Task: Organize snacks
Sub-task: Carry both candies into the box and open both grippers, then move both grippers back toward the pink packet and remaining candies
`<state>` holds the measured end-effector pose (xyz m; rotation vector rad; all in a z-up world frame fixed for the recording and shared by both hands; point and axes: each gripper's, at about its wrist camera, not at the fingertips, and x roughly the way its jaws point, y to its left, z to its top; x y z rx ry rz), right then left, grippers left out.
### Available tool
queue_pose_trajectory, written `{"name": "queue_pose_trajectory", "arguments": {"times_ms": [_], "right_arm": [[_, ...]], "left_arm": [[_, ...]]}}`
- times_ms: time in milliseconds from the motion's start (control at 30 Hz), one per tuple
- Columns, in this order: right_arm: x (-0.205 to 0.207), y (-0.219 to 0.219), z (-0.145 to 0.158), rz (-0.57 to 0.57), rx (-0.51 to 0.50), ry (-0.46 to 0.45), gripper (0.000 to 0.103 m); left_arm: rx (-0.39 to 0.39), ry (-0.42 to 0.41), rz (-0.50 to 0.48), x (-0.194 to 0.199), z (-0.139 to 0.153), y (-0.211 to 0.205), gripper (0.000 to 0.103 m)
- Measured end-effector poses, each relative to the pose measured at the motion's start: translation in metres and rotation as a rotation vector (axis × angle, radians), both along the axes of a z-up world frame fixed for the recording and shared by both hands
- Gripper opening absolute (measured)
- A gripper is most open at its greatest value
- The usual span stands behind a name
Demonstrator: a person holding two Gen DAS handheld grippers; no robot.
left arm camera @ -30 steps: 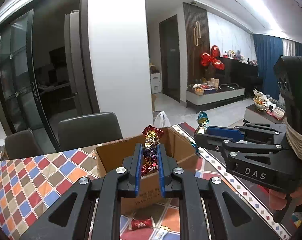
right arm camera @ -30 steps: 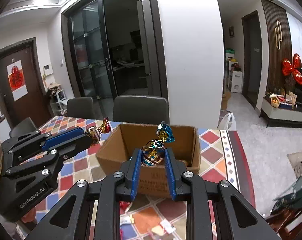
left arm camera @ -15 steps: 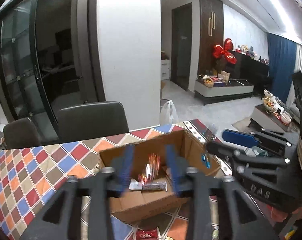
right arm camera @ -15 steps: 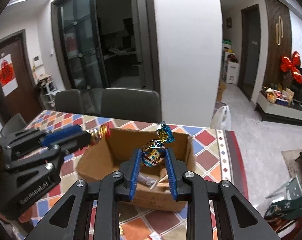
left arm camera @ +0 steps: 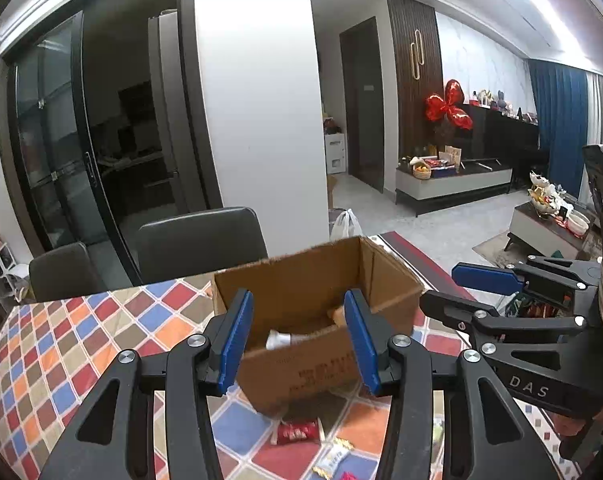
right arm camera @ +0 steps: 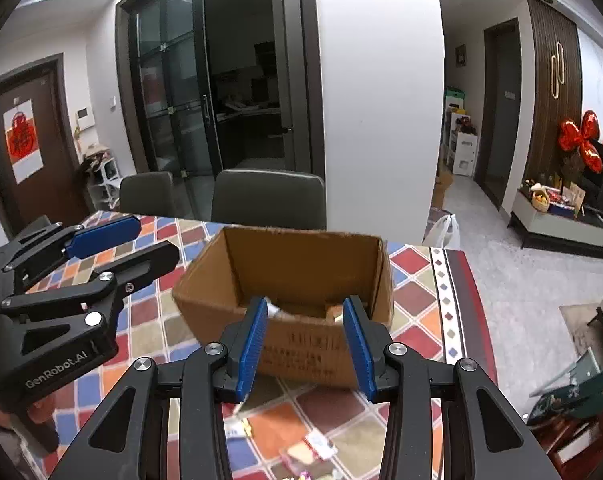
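- Two grippers, left gripper [left arm camera: 297, 334] and right gripper [right arm camera: 304, 340], both spread wide, nothing held.
- Loose wrapped snacks [left arm camera: 295, 433] lie at table's near edge; next grab should go low, pads square.
- Brown cardboard box [left arm camera: 317, 280] beyond, mid-table [left arm camera: 61, 344]; drop over its centre.

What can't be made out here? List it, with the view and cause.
- Cardboard box contents: both views, near wall and gripper fingers hide most.
- Print on the box front: both views, blurred.
- Loose snack packets on the table: right wrist view, motion-blurred, cut off by the bottom edge.
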<state>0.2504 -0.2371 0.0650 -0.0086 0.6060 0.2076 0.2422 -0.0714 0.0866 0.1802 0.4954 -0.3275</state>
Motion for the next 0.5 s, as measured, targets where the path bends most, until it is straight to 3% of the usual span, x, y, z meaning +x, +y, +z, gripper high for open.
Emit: {"name": "queue_pose_trajectory", "arguments": {"times_ms": [267,500], "right_arm": [[-0.039,0.006,-0.018,0.004,0.008,0.002,0.041],[-0.060,0.008,-0.040,-0.004,-0.002,0.027,0.040]], "left_arm": [[-0.007,0.037,0.026,-0.040,-0.023,0.009,0.047],[-0.022,0.143,0.046,-0.060,-0.057,0.012,0.047]]}}
